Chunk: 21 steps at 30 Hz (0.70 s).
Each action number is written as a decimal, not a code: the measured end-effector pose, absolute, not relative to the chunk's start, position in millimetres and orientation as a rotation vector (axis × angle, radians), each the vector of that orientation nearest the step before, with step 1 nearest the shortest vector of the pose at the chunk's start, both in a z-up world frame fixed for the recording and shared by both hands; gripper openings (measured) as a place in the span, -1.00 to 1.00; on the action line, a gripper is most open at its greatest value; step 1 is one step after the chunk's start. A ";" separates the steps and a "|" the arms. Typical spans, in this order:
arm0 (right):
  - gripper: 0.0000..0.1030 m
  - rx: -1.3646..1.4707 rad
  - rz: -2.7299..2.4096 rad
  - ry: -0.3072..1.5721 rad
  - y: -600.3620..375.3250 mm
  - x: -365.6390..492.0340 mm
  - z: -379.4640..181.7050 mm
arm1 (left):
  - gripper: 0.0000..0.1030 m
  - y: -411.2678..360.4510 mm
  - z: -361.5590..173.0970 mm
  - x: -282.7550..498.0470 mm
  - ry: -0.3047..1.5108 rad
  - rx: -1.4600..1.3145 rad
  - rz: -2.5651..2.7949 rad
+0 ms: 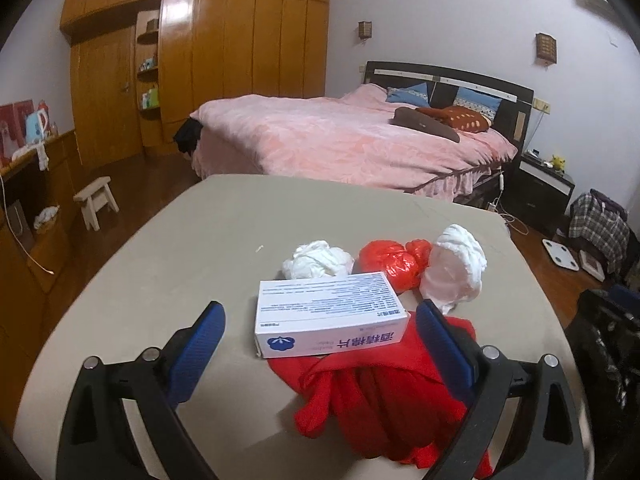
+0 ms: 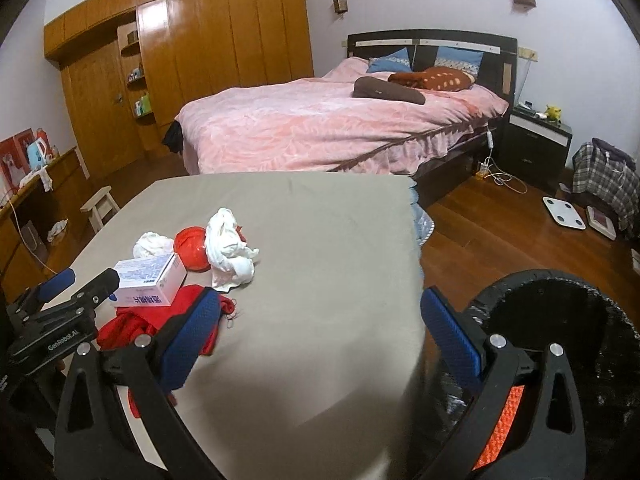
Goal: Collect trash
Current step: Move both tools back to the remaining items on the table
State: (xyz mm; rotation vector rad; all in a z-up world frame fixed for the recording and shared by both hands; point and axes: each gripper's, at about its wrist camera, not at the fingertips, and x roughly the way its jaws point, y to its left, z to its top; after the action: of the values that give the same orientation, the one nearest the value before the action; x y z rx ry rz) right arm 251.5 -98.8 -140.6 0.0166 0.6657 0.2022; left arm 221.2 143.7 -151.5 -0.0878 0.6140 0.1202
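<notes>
Risk, largest first: worktop [image 2: 320,216] broad, trash bunched at left of right view, black-lined bin [image 2: 560,320] at lower right edge, well apart; long carry could drop pieces.

Red cloth [image 1: 384,392] under white box [image 1: 328,316], lower centre of left view: closing on box could snag cloth.

Left tongs [image 1: 320,336] apart, flanking box, not clamped. Right tongs [image 2: 320,340] apart, empty, over bare worktop.

Behind box: white wad [image 1: 320,262], red bag [image 1: 394,262], pale wad [image 1: 456,266], touching, likely to scatter.
</notes>
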 end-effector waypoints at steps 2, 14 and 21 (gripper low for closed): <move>0.90 0.014 0.201 0.668 -96.1 254.4 -143.3 | 0.83 140.3 -152.7 222.5 0.614 -0.084 0.117; 0.89 0.028 0.192 0.679 -95.0 267.1 -152.5 | 0.83 121.1 -172.0 248.3 0.694 -0.038 0.137; 0.89 0.033 0.200 0.683 -90.2 270.0 -156.4 | 0.83 129.5 -175.7 249.8 0.717 -0.056 0.156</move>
State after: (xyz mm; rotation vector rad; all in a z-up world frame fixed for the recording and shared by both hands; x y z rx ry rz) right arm 270.0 -90.2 -156.4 0.0326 0.6834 0.1996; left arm 249.8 129.5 -175.7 -0.0562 0.7169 0.1560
